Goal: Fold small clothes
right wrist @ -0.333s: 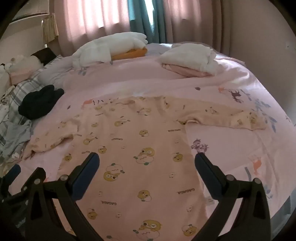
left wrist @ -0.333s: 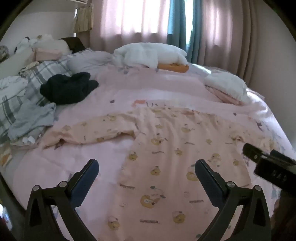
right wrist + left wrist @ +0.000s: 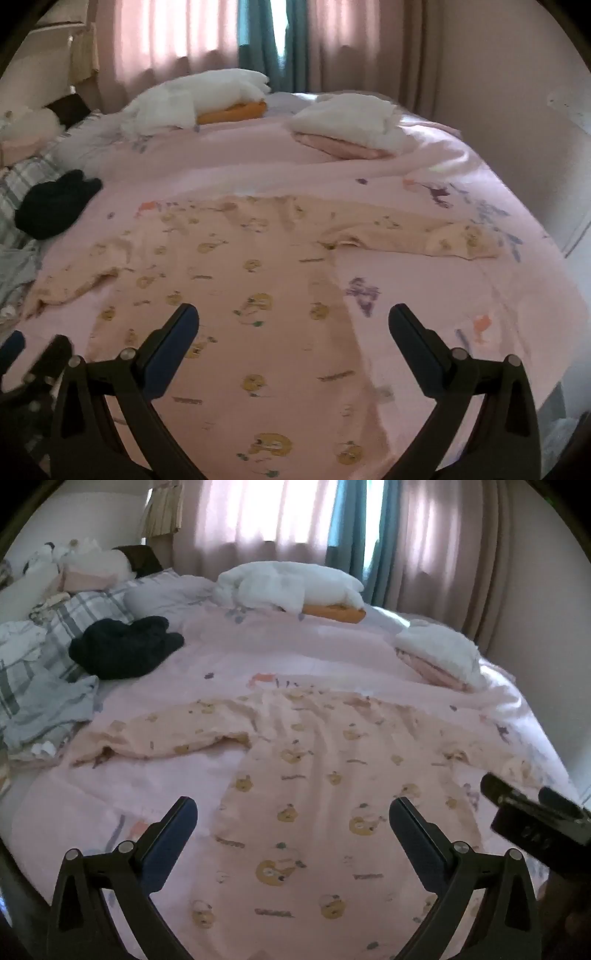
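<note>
Both the left gripper (image 3: 293, 814) and right gripper (image 3: 293, 321) hover wide open and empty above a peach bear-print baby top (image 3: 332, 775), spread flat with sleeves outstretched on the pink bedspread (image 3: 303, 653). Soft, light and limp, it looks best pinched at a sleeve cuff (image 3: 461, 242) or hem corner. Beyond lie folded piles (image 3: 347, 129).
</note>
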